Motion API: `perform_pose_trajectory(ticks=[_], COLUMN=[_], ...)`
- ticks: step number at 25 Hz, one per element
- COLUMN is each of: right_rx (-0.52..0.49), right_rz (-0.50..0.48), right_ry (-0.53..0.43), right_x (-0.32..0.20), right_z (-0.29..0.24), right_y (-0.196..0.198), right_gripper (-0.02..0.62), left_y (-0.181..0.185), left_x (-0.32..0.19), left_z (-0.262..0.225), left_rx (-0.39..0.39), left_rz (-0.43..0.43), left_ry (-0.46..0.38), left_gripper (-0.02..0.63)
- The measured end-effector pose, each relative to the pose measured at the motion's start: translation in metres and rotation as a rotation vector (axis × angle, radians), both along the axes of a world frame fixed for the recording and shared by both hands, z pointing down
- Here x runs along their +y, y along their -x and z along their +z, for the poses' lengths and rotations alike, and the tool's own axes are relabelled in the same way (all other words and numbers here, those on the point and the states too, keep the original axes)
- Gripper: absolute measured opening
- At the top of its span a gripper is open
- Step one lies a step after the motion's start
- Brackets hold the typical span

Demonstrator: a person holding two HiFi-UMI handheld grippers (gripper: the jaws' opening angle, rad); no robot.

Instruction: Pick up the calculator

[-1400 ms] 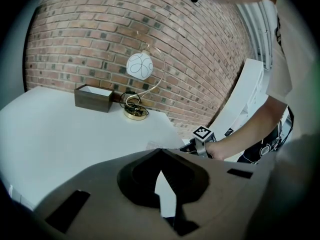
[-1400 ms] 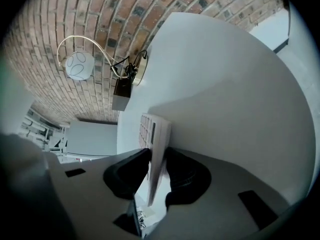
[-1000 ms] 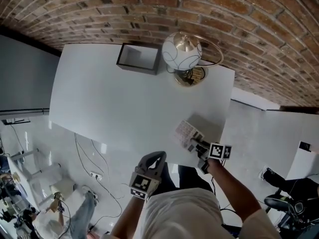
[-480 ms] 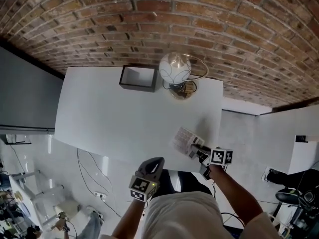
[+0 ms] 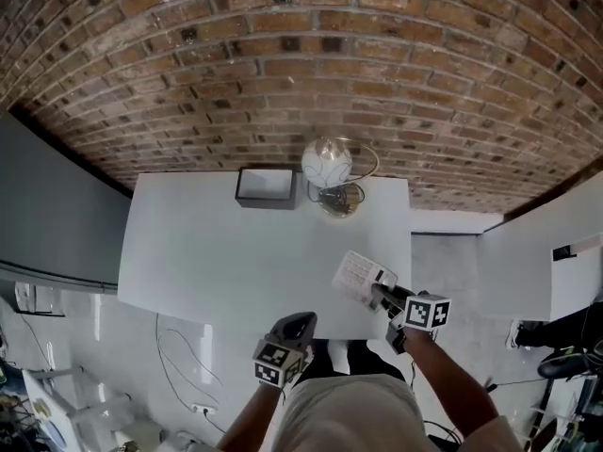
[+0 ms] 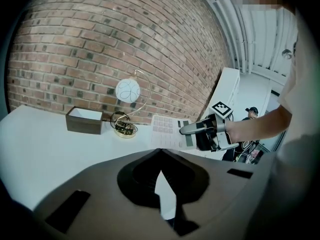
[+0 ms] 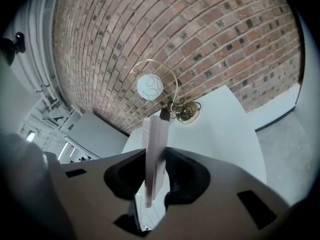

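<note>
Calculator [image 5: 362, 276] now hangs clear above the bench [image 5: 217, 243], higher than a second ago. It is clamped edge-on in the right tool [image 5: 380, 292] over the bench's front right corner. Left tool [image 5: 300, 324] sits near the front edge, jaws together on nothing. The pick-up looks achieved.

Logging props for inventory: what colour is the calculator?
White calculator, with a dark strip near one end; it shows best in the left gripper view.
</note>
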State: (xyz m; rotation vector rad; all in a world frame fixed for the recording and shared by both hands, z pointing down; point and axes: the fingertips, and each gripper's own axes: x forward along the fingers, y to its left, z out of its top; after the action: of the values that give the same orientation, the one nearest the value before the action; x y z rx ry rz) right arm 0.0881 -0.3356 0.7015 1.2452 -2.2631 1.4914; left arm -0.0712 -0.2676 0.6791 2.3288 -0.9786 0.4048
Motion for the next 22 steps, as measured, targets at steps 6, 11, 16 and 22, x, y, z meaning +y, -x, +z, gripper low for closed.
perform_pose_trajectory(ticks=[6, 11, 16, 22], right_rx=[0.003, 0.048, 0.056, 0.096], right_rz=[0.062, 0.075, 0.106, 0.113], right_ry=[-0.075, -0.150, -0.211, -0.321], right_x=[0.010, 0.023, 0.031, 0.035], right_z=[-0.032, -0.061, -0.082, -0.109], right_y=[-0.001, -0.002, -0.001, -0.003], right_gripper=[0.112, 0.110, 0.109, 0.109], left_y=[0.008, 0.006, 0.009, 0.005], left_x=[0.004, 0.005, -0.001, -0.003], left_z=[-0.010, -0.033, -0.052, -0.070], left_rx=[0.025, 0.069, 0.075, 0.085], left_rz=[0.043, 0.075, 0.101, 0.109], left_ry=[0.008, -0.016, -0.057, -0.087], left_gripper=[0.014, 0.014, 0.014, 0.014])
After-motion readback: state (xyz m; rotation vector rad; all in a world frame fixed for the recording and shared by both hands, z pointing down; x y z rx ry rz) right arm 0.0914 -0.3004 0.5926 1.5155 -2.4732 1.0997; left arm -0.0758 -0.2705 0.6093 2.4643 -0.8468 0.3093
